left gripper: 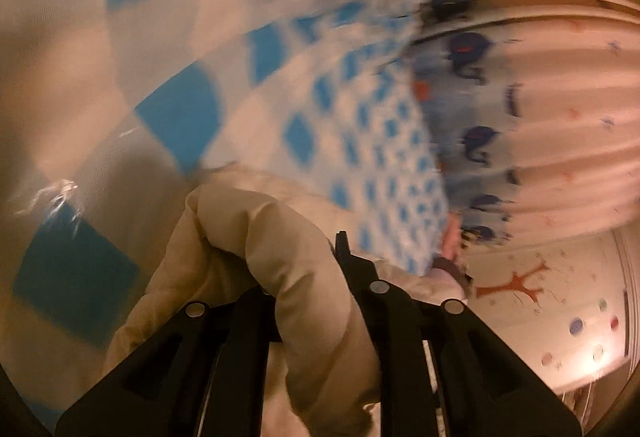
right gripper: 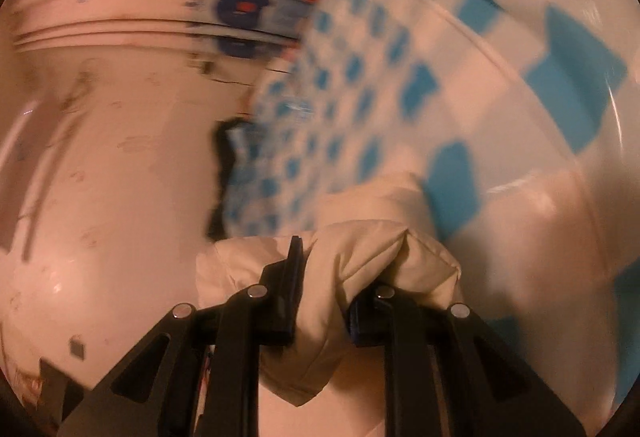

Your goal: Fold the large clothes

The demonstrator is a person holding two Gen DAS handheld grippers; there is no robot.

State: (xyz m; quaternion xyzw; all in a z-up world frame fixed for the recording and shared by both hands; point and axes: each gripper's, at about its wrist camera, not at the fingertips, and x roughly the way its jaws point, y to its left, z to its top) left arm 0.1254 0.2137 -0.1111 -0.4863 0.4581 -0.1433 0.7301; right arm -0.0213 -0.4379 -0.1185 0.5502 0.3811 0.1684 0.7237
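Left wrist view showed the left tool point(left gripper: 312, 289) clamped on a thick roll of cream padded garment point(left gripper: 280, 245), the fabric bunched between its jaws and spilling down over the tool's frame. Beyond it lay a blue-and-white checked cover point(left gripper: 360, 125), probably a bed, though blur made that uncertain, with a patterned pillow or cushion point(left gripper: 468, 109) near a pale curtain point(left gripper: 568, 141). The whole picture was smeared, which suited a fast carrying sweep rather than a settled hold.

Right wrist view showed the right tool point(right gripper: 324, 289) likewise closed tight on another fold of the same cream garment point(right gripper: 380, 237), cloth pinched between the jaws and hanging below them. The checked cover point(right gripper: 360, 109) filled the upper right and a pale wall point(right gripper: 100, 157) the left.

My reading was that a fold was mid-swing: both tools held an edge of the garment just above the checked surface and were bringing it over. The next move would call for laying the held edge down evenly, keeping both corners level so the padded layers met squarely, and only then letting go.

No container showed in either view, so nothing could be said of contents.
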